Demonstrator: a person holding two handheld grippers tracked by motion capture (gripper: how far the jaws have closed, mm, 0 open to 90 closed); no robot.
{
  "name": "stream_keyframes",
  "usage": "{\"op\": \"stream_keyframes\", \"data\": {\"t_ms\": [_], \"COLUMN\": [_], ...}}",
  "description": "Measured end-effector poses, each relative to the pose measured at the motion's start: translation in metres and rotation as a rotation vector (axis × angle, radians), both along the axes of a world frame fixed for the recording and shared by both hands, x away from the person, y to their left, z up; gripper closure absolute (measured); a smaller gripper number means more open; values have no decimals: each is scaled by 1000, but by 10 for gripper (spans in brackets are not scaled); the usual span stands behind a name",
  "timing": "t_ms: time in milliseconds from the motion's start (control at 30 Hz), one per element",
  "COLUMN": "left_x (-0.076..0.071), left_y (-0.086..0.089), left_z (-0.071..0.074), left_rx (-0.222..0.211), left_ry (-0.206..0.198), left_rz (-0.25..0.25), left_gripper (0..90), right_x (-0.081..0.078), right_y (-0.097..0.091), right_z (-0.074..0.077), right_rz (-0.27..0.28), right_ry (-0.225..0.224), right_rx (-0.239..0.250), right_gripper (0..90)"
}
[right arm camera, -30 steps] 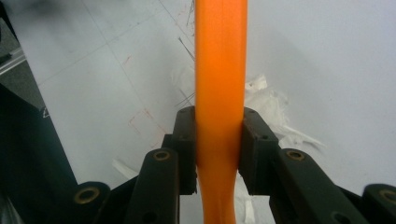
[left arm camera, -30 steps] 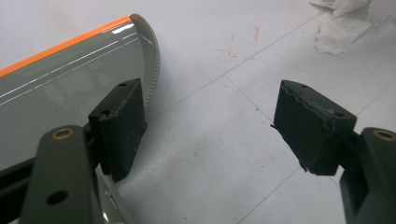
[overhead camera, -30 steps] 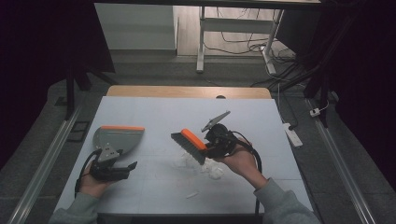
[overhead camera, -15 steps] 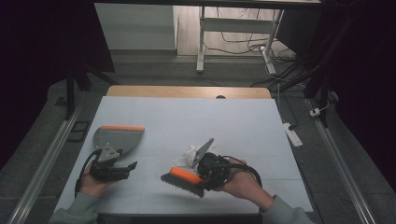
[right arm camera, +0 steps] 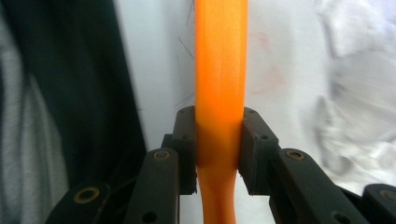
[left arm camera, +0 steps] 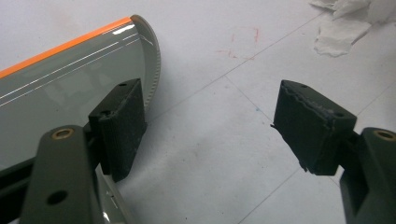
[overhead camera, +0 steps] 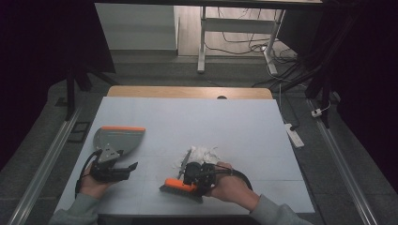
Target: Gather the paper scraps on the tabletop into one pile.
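Grippers: two, the left gripper and the right gripper, one in each hand
Hands: two, the left hand and the right hand
Dustpans: one, a grey dustpan with an orange edge
Brushes: one, an orange-backed brush with dark bristles
Paper heaps: one heap of crumpled white paper
Tables: one white-topped table
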State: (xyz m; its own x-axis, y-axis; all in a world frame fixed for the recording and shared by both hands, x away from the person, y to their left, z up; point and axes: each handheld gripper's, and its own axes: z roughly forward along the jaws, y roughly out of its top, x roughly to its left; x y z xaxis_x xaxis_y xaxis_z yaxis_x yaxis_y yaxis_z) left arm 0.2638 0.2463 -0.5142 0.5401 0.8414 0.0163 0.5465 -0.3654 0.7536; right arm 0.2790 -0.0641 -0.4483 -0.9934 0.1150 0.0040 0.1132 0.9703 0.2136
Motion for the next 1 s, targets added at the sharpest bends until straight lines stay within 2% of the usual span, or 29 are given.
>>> {"op": "stream_keyframes", "data": {"t_ms": [33, 67, 100, 133, 167, 200, 233, 267, 300, 333, 367, 400, 433, 533, 567, 600, 667, 733, 900, 967, 1000], "left_x": [0, 0, 0, 0, 0, 0, 0, 0, 0, 0, 1, 1, 1, 1, 1, 1, 0, 1, 1, 1, 1], "left_y": [0, 0, 0, 0, 0, 0, 0, 0, 1, 1, 1, 1, 1, 0, 0, 0, 0, 1, 1, 1, 1], "left_z": [0, 0, 0, 0, 0, 0, 0, 0, 0, 0, 0, 0, -1, 0, 0, 0, 0, 0, 0, 0, 0], "left_rx": [0, 0, 0, 1, 0, 0, -2, -3, -4, -5, -5, -4, -3, 0, 0, -1, -3, -5, -5, -4, -4], "left_ry": [1, 0, 1, 1, 1, -1, -1, 0, 0, 1, 2, 4, 4, 2, 1, 1, 1, 2, 3, 2, 1], "left_rz": [-1, 0, -1, -1, -1, 0, 0, 1, 1, 2, 2, 1, 1, 0, -1, 0, 4, 4, 3, 4, 4], "left_gripper": [257, 257, 257, 257, 257, 257, 257, 257, 257, 257, 257, 257, 257, 257, 257, 257, 257, 257, 257, 257, 257], "right_x": [6, 19, 19, 26, 40, 46, 46, 53, 53, 55, 56, 55, 55, 54, 54, 56, 56, 57, 61, 63, 63], "right_y": [-2, -6, -6, -9, -16, -19, -19, -26, -26, -31, -38, -40, -40, -46, -48, -51, -51, -48, -41, -36, -28], "right_z": [0, 0, 0, 0, 1, 2, 2, 6, 6, 10, 20, 26, 26, 43, 47, 54, 56, 57, 56, 54, 50], "right_rz": [-16, -57, -57, -82, -136, -167, -167, -211, -211, -226, -250, -266, -266, -297, -309, -335, -343, -348, -351, -343, -347], "right_ry": [-5, -26, -26, -32, -62, -74, -74, -89, -89, -92, -88, -87, -87, -119, -119, -110, -115, -138, -124, -112, -91], "right_rx": [2, -1, -1, 6, 13, 23, 23, 63, 63, 93, 166, 197, 197, 253, 276, 320, 326, 319, 355, 366, 377], "right_gripper": [705, 705, 705, 705, 705, 705, 705, 705, 705, 705, 705, 705, 705, 705, 705, 705, 705, 705, 704, 705, 705]}}
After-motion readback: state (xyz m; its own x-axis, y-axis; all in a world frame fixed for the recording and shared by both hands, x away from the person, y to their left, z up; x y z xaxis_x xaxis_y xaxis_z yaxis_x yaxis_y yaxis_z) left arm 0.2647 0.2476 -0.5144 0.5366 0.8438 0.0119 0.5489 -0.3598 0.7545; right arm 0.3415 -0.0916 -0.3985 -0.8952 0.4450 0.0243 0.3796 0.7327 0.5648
